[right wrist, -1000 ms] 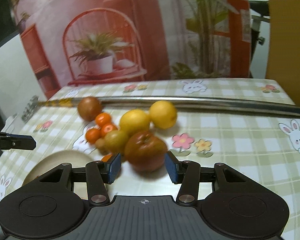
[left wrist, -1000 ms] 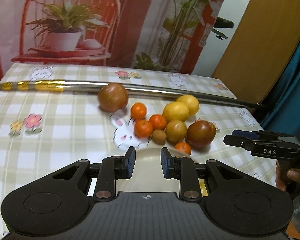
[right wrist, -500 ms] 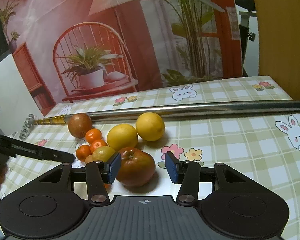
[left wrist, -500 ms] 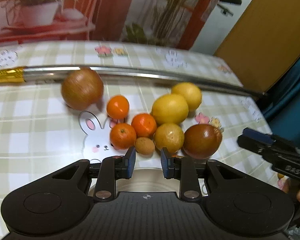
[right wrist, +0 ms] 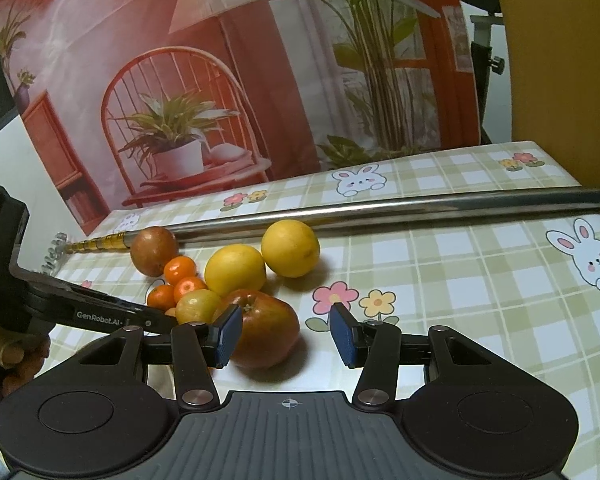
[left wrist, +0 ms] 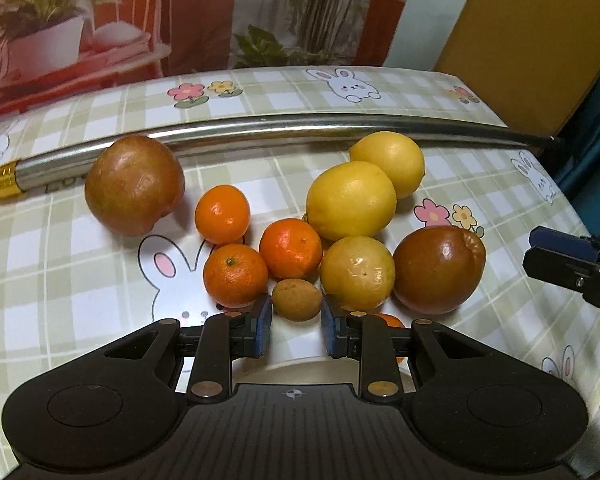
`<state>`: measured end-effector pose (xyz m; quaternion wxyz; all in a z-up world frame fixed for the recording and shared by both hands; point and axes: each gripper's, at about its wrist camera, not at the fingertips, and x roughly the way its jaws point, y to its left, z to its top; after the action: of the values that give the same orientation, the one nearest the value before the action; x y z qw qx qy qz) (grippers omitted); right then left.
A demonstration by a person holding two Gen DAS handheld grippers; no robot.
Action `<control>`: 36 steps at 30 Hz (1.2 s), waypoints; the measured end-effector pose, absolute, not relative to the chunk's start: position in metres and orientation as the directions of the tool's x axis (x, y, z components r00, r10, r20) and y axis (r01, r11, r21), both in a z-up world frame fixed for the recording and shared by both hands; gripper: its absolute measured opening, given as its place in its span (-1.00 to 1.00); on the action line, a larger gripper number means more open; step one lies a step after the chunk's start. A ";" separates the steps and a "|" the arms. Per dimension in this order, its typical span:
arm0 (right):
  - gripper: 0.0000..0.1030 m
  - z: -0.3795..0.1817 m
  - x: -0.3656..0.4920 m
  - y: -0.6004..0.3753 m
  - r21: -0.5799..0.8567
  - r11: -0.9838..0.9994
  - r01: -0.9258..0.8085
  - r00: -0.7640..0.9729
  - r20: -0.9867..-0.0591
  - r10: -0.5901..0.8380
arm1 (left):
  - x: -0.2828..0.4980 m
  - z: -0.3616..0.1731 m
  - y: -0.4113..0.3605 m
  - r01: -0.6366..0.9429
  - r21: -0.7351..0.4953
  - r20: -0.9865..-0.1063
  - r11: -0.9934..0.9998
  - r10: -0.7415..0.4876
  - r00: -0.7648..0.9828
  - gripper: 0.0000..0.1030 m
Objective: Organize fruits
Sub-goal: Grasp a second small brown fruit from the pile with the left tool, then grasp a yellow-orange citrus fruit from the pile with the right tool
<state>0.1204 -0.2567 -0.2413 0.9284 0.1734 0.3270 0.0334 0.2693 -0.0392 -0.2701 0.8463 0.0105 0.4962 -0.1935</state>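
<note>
Left wrist view showed my left gripper (left wrist: 296,326) spread wide around the small brown fruit (left wrist: 296,299) in the pile on the worktop (left wrist: 60,280) — best to close gently, square on. My right gripper (right wrist: 286,334) gaped, empty, over the red-brown apple (right wrist: 266,332).

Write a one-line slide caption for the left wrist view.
Open left gripper lines up on a small brown fruit among citrus.

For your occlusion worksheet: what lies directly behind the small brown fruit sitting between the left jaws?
Behind the small brown fruit sit two mandarins, with a yellow citrus further back. Where the small fruit meets them is covered by the fruit itself.
</note>
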 end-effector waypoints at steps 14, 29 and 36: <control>-0.12 -0.244 0.119 -0.255 0.352 0.934 0.058 0.779 -0.602 0.179 | 0.267 -0.269 -0.045 0.385 -0.108 -0.823 0.917 -0.299 0.482 -0.44; -0.12 -0.244 0.118 -0.255 0.349 0.935 0.056 0.778 -0.603 0.179 | 0.266 -0.270 -0.049 0.432 -0.045 -0.813 0.901 -0.284 0.508 -0.42; -0.12 -0.242 0.117 -0.256 0.342 0.938 0.057 0.780 -0.602 0.172 | 0.251 -0.262 -0.048 0.442 -0.033 -0.790 0.896 -0.295 0.538 -0.44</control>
<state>0.1166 -0.2558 -0.2424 0.9273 0.1735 0.3301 0.0309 0.2508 -0.0481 -0.2618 0.8726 0.0854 0.4320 -0.2112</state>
